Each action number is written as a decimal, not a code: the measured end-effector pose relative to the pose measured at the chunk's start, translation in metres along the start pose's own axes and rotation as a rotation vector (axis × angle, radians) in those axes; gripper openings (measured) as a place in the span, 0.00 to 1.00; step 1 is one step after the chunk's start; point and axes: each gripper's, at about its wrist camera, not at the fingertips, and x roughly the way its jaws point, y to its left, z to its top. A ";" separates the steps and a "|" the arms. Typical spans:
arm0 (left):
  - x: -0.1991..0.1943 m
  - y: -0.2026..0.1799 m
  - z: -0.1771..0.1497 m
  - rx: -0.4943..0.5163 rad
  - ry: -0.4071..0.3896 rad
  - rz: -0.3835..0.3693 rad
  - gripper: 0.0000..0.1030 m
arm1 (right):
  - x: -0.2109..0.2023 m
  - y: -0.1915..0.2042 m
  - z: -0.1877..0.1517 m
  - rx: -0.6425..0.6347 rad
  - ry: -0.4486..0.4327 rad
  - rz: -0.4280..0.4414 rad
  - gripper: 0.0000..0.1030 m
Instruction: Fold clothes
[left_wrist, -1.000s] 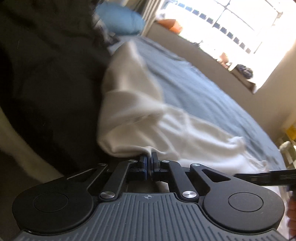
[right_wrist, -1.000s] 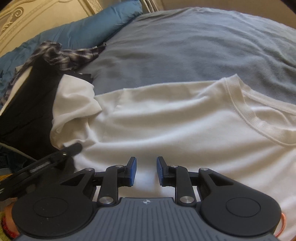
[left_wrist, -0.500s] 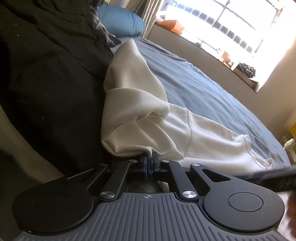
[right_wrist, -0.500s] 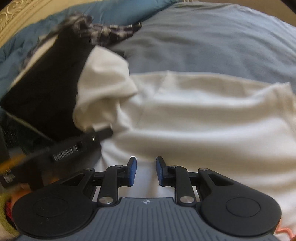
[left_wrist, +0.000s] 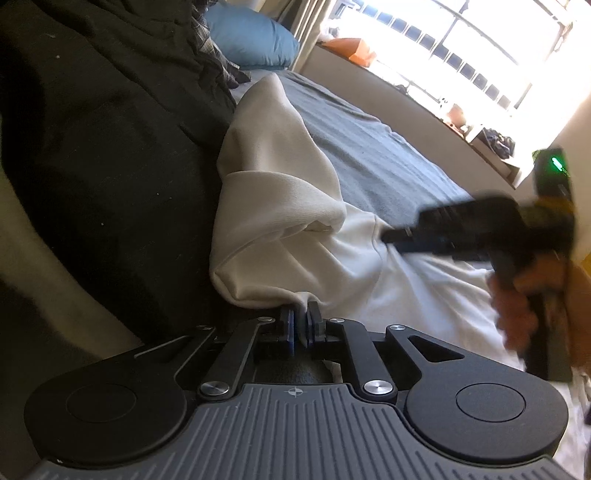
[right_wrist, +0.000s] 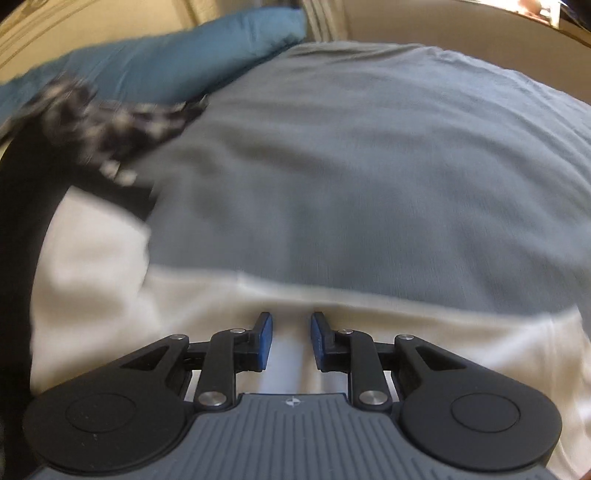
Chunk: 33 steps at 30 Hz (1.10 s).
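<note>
A white T-shirt (left_wrist: 280, 221) lies on a grey bedspread (left_wrist: 369, 155), one sleeve bunched up against a pile of black cloth. My left gripper (left_wrist: 302, 321) is shut on the hem of that sleeve. In the left wrist view my right gripper (left_wrist: 391, 236), held by a hand (left_wrist: 517, 306), reaches in from the right, low over the shirt. The right wrist view is blurred: my right gripper (right_wrist: 289, 332) is open over the white T-shirt (right_wrist: 369, 325), close to its far edge, with nothing between its fingers.
A heap of black clothing (left_wrist: 103, 147) fills the left side. A checked garment (right_wrist: 110, 125) and a blue pillow (right_wrist: 177, 59) lie at the head of the bed. A low wall (left_wrist: 406, 99) under a bright window borders the bed's far side.
My right gripper has swept across the shirt toward its far edge and now shows in the left wrist view. The left gripper keeps its hold on the sleeve hem, nearly still.
</note>
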 end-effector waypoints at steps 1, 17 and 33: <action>0.000 0.001 0.000 -0.004 0.001 -0.003 0.09 | 0.003 0.000 0.006 0.011 0.007 -0.008 0.23; -0.004 0.003 -0.003 0.008 0.004 -0.007 0.12 | 0.012 0.007 0.034 0.047 0.019 -0.003 0.24; -0.004 0.000 -0.005 0.036 0.000 -0.003 0.12 | -0.024 -0.077 0.018 0.122 0.102 -0.180 0.23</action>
